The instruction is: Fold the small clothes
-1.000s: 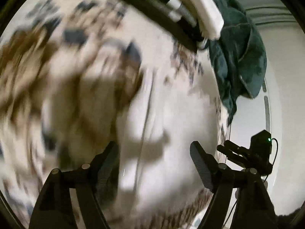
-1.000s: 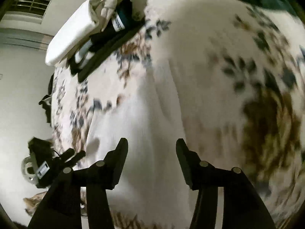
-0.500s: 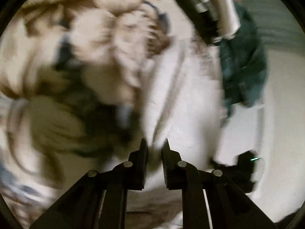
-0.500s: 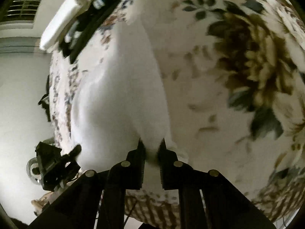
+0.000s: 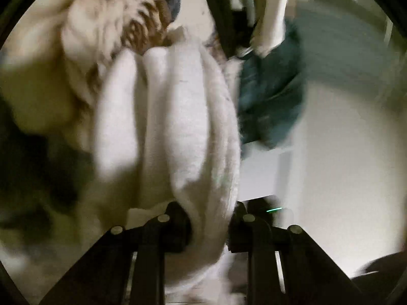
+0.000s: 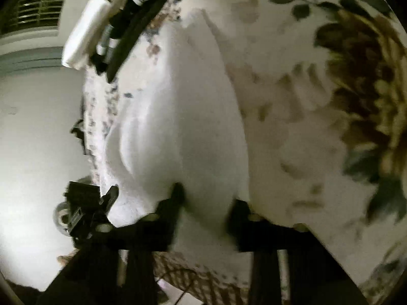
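A white fluffy garment point(image 5: 178, 127) lies on a floral bedspread point(image 5: 106, 25). My left gripper point(image 5: 208, 226) is shut on one bunched edge of it, cloth filling the gap between the fingers. The same white garment point(image 6: 183, 127) shows in the right wrist view, lifted into folds on the floral bedspread point(image 6: 318, 101). My right gripper point(image 6: 207, 206) is shut on another edge of it. The left gripper point(image 6: 86, 211) appears at the lower left of the right wrist view. Both views are blurred.
A dark teal garment point(image 5: 269, 96) lies crumpled at the bed's far side. A white box and dark items point(image 6: 109, 23) sit on the bed beyond the white garment. White wall and a window with blinds point(image 6: 35, 2) lie behind.
Both grippers went from open over the white garment to shut on its edges. They have since lifted and pulled the cloth, which now bunches into folds.
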{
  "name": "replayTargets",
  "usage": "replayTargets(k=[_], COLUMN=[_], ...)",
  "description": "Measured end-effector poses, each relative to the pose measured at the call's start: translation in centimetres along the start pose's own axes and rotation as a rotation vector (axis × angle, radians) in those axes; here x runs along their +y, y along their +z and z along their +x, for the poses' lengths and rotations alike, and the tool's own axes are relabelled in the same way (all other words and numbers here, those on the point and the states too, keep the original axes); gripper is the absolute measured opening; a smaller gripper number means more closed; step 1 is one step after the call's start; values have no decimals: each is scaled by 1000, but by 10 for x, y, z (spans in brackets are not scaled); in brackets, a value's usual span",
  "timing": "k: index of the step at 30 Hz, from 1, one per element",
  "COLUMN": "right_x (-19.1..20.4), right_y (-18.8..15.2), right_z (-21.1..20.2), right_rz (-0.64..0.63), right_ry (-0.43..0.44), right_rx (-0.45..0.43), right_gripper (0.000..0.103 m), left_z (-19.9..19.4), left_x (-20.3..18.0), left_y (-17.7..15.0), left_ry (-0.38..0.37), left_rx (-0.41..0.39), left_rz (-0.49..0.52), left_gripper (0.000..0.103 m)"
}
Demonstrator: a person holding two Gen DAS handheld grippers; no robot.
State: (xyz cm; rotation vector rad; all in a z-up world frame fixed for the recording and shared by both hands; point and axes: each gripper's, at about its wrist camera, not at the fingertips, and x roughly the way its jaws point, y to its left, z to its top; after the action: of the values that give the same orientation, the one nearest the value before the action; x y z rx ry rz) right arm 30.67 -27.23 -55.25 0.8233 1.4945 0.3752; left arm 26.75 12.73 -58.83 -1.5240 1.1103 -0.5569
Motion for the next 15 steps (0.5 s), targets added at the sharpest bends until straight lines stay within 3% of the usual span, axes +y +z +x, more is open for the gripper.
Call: replayTargets(k=[1,2,4,5,6,7,8,9,10,11,12,15], right_x=[-5,-16,-32,-34,-33,-28,-25,-21,-17,-14,-13,-24], right_y=[1,3,6,6,8,10,12,15,19,22,28,47], right_z=[-2,-5,-5,-4,-4,-4,-6,-8,-10,-12,-13,22], right_rz=[21,67,122,125,128,127,120,105,83,56,32,23], right_ry=[24,41,-28,-50,-49,-40,-35,-30,-30,-31,-21,43], right_rx=[-3,-7,0,9,23,36,44,50,43,28,15,119], right_gripper=[21,18,16,16,16,16,23,42,55,78,85,85], left_z=[-6,-12,-26,-29,-31,-32,-33,-32,-31,-27,-22,4], left_x=[10,17,21,15,8,2,-10,-19,-24,-25,-22,1], left_y=[2,6,12,14,15,14,16,18,21,28,35,51], left_ry=[2,56,229,273,300,322,358,399,416,404,398,362], left_rx=[-20,-31,-40,-10,4,13,23,26,29,31,27,58], left_rz=[-45,-55,5,42,68,91,141,183,207,210,198,153], left_gripper=[18,18,21,22,32,52,65,82,82,82,82,82])
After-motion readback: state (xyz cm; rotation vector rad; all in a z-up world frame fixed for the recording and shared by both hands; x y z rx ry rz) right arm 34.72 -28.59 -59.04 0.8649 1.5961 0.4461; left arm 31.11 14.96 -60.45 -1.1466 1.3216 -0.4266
